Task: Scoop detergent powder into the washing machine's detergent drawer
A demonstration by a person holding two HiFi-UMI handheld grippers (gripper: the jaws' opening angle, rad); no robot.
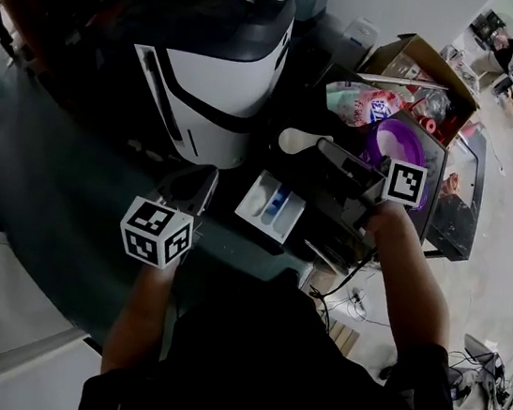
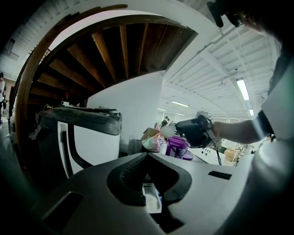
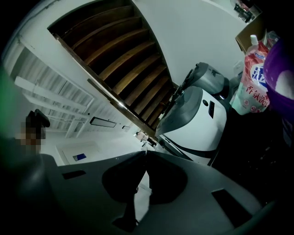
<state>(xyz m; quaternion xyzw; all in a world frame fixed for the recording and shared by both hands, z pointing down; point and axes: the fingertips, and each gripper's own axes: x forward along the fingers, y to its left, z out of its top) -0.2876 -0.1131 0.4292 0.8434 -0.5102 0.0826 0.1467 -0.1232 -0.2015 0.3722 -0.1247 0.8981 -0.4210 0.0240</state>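
The white detergent drawer (image 1: 270, 206) with a blue insert stands pulled out below the white and dark washing machine (image 1: 212, 79). My right gripper (image 1: 325, 152) hovers just right of and above the drawer, shut on a white scoop (image 1: 296, 140). The left gripper view shows the same scoop (image 2: 167, 131) sticking out of that gripper (image 2: 195, 131). My left gripper (image 1: 205, 180) is left of the drawer, its jaws shut with nothing seen held. Through the gap behind its tips (image 2: 148, 156) I see the drawer (image 2: 151, 202) with white powder in it.
A purple tub (image 1: 397, 145) sits behind the right gripper, with a pink and white detergent bag (image 1: 363, 105) and an open cardboard box (image 1: 427, 67) beyond it. A dark glass-topped unit (image 1: 459, 214) stands to the right. Cables lie on the floor (image 1: 352, 303).
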